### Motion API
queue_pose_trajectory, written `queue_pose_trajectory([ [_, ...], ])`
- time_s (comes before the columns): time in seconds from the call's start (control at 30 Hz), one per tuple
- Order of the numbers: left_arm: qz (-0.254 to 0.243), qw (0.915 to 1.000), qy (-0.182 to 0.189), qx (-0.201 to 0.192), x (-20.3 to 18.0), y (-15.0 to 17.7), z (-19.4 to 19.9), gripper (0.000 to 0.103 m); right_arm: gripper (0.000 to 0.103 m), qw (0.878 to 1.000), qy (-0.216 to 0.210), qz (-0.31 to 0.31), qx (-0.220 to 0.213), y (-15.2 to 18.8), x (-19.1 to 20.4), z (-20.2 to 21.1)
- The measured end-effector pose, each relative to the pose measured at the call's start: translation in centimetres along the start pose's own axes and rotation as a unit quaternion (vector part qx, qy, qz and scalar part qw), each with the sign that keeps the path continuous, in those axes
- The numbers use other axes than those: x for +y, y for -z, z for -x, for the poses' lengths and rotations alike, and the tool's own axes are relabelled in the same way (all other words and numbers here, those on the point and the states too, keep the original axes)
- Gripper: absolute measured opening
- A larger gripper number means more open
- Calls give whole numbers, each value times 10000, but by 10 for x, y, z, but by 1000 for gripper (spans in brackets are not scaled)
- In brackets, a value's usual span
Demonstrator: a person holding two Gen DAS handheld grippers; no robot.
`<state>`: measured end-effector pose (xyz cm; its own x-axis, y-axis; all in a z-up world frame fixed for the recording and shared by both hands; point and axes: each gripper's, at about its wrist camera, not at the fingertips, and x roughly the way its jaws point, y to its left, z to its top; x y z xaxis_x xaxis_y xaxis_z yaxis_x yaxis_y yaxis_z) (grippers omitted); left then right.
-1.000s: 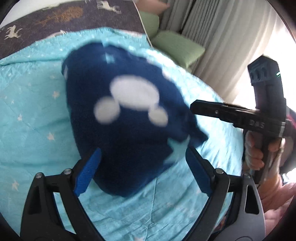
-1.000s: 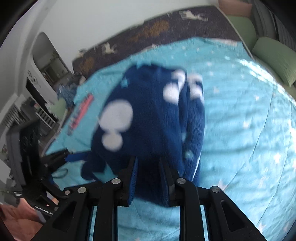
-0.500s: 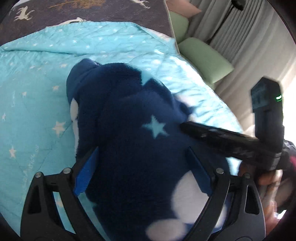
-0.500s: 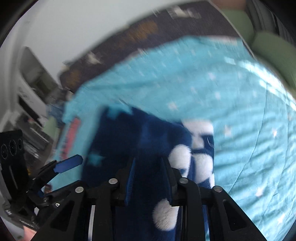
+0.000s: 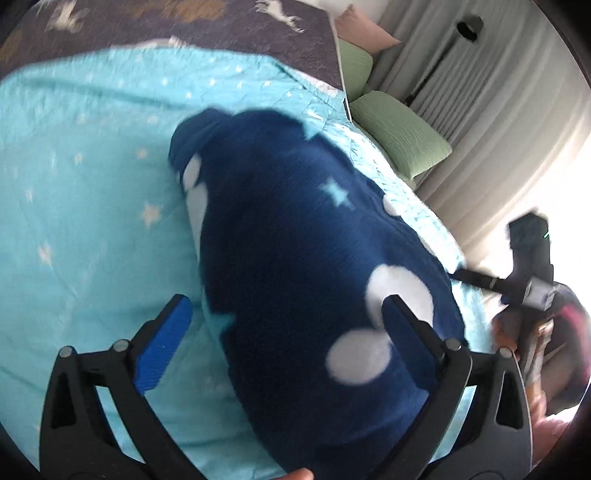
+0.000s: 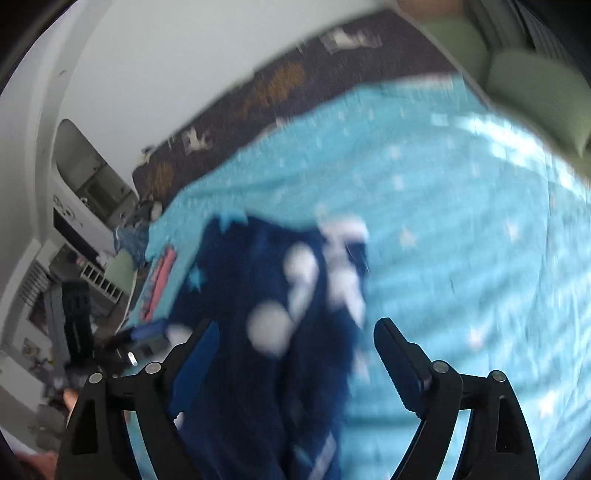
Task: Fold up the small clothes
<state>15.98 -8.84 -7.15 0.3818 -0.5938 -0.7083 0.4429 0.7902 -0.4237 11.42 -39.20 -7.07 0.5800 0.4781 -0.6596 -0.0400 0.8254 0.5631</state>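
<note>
Pale grey curtains (image 5: pixel 491 122) hung along the far side of the room, and a white wall (image 6: pixel 177 62) closed the other; below them a bed carried a turquoise quilt (image 5: pixel 88 206) scattered with small white stars, with a dark brown cover (image 5: pixel 207 33) printed with white deer and orange trees lying beyond it; two green cushions (image 5: pixel 399 133) sat past the bed's edge, with a pinkish one behind them; no lettering anywhere was sharp enough to read.

One small garment (image 5: pixel 295 280) lay on the quilt, a navy fleece piece with white blobs and a few pale blue stars; it was bunched into a thick, rounded heap with its near end running under both cameras; in the right wrist view it (image 6: pixel 266 332) looked blurred, with pale stripes near the bottom edge.

Left gripper (image 5: pixel 288 332) was spread wide, its two blue-padded fingers (image 5: pixel 162 347) standing either side of the garment's near end; the left pad was over bare quilt, the right finger lay against a white patch of the fleece; nothing was pinched between them.

Right gripper (image 6: pixel 295 350) was likewise spread wide, one finger over the navy fleece and the other over the quilt; it gripped nothing; seen from the left wrist camera, its black body showed blurred at the right edge, just beyond the garment.
</note>
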Motion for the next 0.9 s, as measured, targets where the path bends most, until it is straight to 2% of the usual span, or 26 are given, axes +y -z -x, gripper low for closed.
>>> queue_pose_trajectory([
  [0.07, 381, 9985, 326, 205, 10, 3, -7, 102, 92, 9978, -363, -357, 436, 8, -16, -10],
  [0.13, 768, 9934, 709, 471, 22, 5, -20, 102, 95, 9921, -865, -651, 628, 9, -29, -21],
  [0.2, 1099, 9862, 1026, 697, 31, 6, -32, 103, 100, 9858, -1183, -928, 746, 9, -42, -32],
  [0.23, 1205, 9829, 1147, 787, 33, 6, -37, 103, 102, 9825, -1313, -1059, 795, 8, -47, -38],
  [0.33, 1202, 9811, 1257, 852, 33, 5, -43, 103, 103, 9751, -1645, -1206, 871, 6, -54, -51],
  [0.43, 1142, 9803, 1333, 904, 30, 5, -48, 103, 103, 9751, -1744, -1070, 856, -5, -50, -60],
  [0.67, 1309, 9686, 1740, 1199, 37, 1, -66, 103, 103, 9777, -1697, -614, 1071, -18, -31, -85],
  [0.9, 1148, 9682, 1782, 1329, 31, -12, -85, 103, 103, 9762, -1734, -264, 1277, -37, -17, -107],
])
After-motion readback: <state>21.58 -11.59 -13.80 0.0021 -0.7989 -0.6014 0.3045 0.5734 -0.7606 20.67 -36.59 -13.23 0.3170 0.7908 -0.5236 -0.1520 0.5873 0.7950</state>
